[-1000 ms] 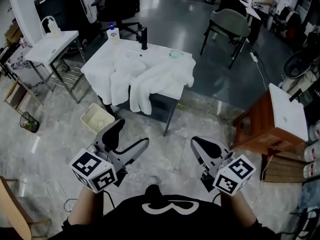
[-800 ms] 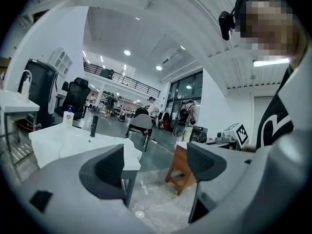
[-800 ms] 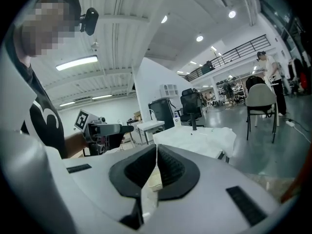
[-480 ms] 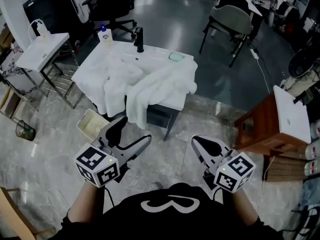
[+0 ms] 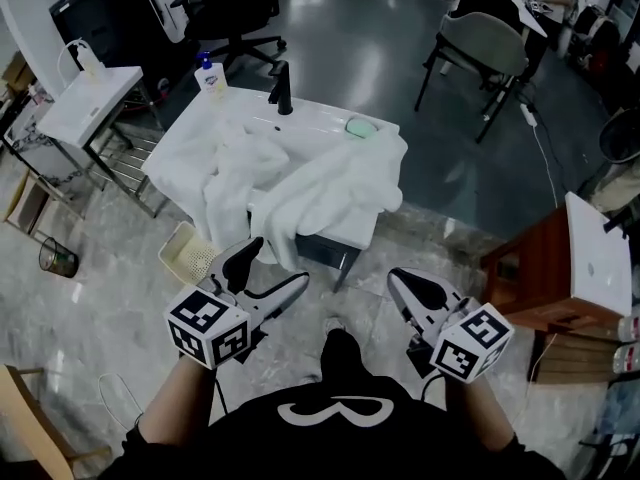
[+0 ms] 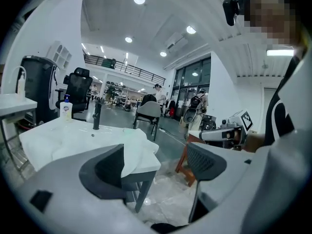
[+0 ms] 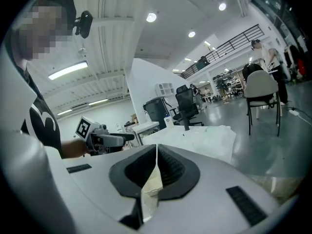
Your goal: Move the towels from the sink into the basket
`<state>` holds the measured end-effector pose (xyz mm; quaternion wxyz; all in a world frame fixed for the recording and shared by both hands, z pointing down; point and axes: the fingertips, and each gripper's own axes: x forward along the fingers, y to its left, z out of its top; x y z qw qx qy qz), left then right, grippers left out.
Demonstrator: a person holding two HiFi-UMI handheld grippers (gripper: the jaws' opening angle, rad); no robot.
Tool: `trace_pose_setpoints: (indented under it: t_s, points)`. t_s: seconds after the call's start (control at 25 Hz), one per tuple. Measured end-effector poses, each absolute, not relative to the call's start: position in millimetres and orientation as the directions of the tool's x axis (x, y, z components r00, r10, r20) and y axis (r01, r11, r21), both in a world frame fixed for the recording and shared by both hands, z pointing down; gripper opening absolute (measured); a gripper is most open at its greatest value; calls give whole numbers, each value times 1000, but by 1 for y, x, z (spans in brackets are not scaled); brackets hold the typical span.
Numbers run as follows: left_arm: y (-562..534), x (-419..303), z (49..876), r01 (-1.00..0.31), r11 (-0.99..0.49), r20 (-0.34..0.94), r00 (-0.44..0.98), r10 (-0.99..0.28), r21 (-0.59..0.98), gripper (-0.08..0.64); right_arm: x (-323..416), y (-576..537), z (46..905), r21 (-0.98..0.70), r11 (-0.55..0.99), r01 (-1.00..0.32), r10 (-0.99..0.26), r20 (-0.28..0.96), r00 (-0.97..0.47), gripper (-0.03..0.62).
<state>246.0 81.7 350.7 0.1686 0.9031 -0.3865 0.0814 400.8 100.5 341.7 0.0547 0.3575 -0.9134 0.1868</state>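
The grey polished floor filled most of the head view. On it stood the white sink unit, and the white towels were heaped across its basin. They spilled over its front edge and front-right corner, and one fold hung down well below the rim.

Off to the right sat a brown wooden cabinet with a white top. Beyond the sink stood a black office chair and a grey chair. A white side table stood to the sink's left, well apart from it.

Low in the head view, the left gripper was held with its jaws wide apart and nothing between them. The right gripper had its jaws pressed together, gripping nothing. Both were short of the sink, touching no towel.

The cream slatted plastic basket lay on the floor by the sink's front-left corner, just beside the left gripper's tip in the head view, with no towel in it.

A black faucet rose at the sink's back edge. A white pump bottle stood at its back-left corner and a pale green soap dish near its back-right corner. A small wire waste bin stood at far left.
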Motion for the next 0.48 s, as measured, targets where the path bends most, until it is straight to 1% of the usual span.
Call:
trace_pose_setpoints:
  t_s: [0.16, 0.4, 0.48]
  points:
    - [41, 257, 365, -745, -628, 342, 664, -665, 226, 382, 410, 46, 343, -313, 686, -657, -619, 223, -753, 12]
    - [-25, 270, 384, -779, -609, 435, 604, -668, 147, 390, 424, -20, 343, -324, 703, -633, -595, 221, -773, 12]
    - [-45, 275, 396, -781, -607, 460, 598, -656, 148, 390, 428, -38, 344, -322, 707, -629, -591, 220, -776, 12]
